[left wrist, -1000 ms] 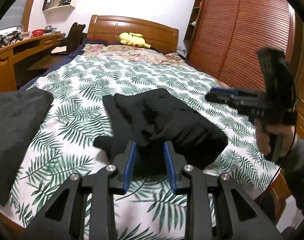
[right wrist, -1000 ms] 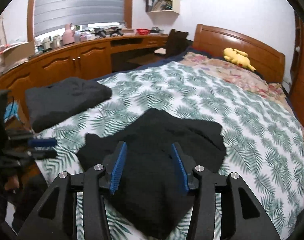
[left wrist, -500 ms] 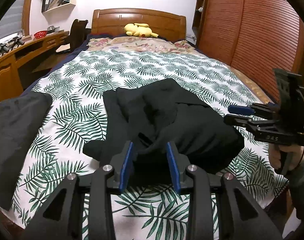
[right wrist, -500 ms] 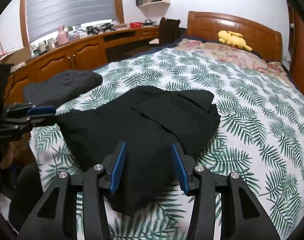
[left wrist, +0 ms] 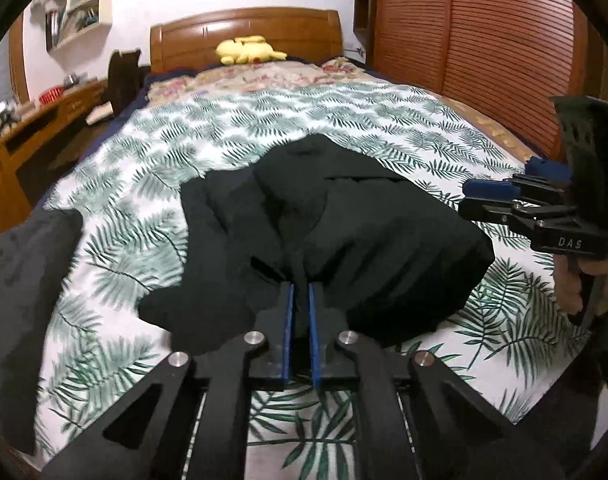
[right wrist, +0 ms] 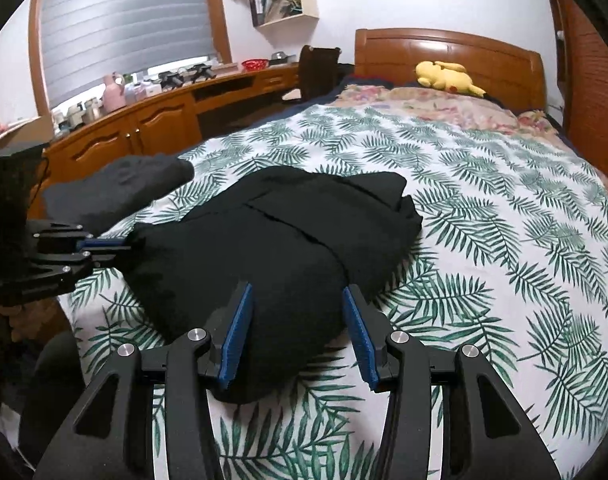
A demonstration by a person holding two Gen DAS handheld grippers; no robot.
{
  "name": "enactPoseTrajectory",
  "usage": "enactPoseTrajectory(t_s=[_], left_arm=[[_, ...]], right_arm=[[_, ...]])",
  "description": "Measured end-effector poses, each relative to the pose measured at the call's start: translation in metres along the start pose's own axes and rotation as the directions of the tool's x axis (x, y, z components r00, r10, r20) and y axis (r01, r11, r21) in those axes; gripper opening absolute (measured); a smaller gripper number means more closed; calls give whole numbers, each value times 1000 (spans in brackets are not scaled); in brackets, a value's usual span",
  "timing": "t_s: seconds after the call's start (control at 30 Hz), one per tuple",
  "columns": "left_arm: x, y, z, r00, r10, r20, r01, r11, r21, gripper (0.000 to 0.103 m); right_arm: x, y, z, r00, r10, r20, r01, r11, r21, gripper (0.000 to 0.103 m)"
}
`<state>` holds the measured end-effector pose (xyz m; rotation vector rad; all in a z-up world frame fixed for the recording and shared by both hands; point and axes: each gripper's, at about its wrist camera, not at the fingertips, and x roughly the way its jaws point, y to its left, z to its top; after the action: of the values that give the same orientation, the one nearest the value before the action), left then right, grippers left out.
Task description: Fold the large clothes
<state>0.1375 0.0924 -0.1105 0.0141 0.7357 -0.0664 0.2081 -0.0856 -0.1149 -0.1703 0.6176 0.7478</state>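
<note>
A crumpled black garment [left wrist: 364, 240] [right wrist: 283, 240] lies on the leaf-print bed cover [left wrist: 384, 120] near the foot of the bed. My left gripper [left wrist: 299, 286] is at its near edge; its jaws are closing and the blue pads pinch a fold of the black cloth. From the right wrist view the left gripper [right wrist: 121, 251] sits at the garment's left corner. My right gripper [right wrist: 297, 287] is open over the garment's near edge, pads apart and not pressing. The left wrist view shows the right gripper [left wrist: 474, 197] beside the garment's right side, held by a hand [left wrist: 572, 284].
A folded grey garment [left wrist: 19, 280] [right wrist: 115, 192] rests on the bed's left corner. A yellow plush toy [left wrist: 243, 50] [right wrist: 448, 76] lies by the headboard. A wooden desk [right wrist: 143, 128] runs along the left; a slatted wardrobe [left wrist: 484, 40] stands on the right.
The left gripper's pads came together onto a fold of the black garment. Both grippers moved closer to and lower over the garment; the right one stayed open.
</note>
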Motion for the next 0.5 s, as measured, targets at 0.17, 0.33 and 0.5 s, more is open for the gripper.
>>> enactPoseTrajectory(t_s=[0.17, 0.33, 0.5], left_arm=[[-20, 18, 5, 995, 64, 75, -62, 998, -25, 4], [-25, 43, -4, 990, 118, 79, -115, 993, -41, 4], [-18, 69, -24, 986, 162, 49, -158, 985, -76, 4]], right_arm=[[1, 12, 5, 1000, 25, -1, -25, 1000, 0, 47], [9, 35, 18, 998, 61, -8, -61, 998, -18, 47], [20, 65, 25, 996, 79, -29, -81, 994, -73, 47]])
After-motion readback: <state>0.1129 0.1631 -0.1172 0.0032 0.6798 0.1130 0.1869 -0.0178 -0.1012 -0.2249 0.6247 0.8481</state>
